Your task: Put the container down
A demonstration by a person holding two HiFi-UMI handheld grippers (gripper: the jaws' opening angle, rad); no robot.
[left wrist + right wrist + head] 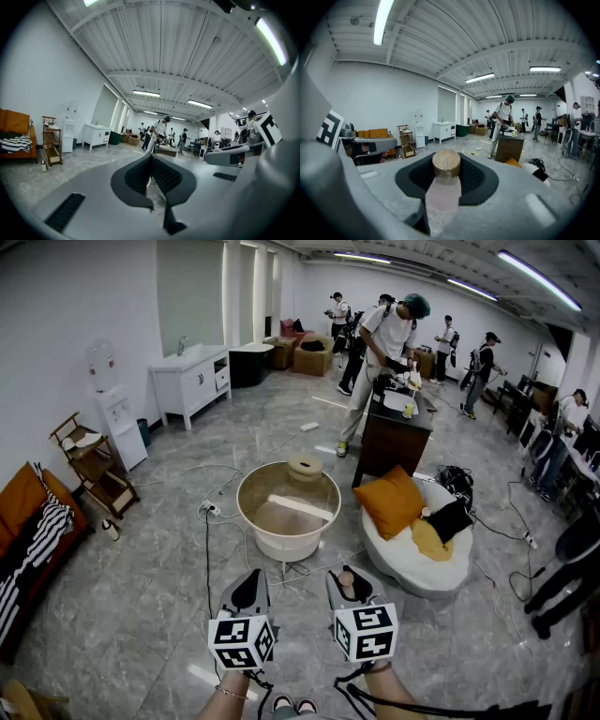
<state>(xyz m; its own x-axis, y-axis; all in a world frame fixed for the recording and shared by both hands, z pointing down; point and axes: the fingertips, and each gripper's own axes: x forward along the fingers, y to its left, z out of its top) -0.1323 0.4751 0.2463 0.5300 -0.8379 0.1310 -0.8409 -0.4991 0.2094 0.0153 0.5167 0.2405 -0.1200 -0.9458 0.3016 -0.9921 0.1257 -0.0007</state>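
Container held, not yet down
My right gripper jaws pinch the container over the floor; left gripper jaws pressed together, empty.

— What carries everything here?

— A grey, marble-patterned tiled floor. A round beige tub sits on it near the middle, and a thin cable runs past the tub's left side.

— And to the right of it?

— A white round cushioned seat just beside the tub. A dark wooden desk stands behind the seat, and a black bag lies next to it.

— Along the left wall?

— An orange sofa, a wooden rack, a water dispenser and a white sink cabinet, all standing on the tiles.
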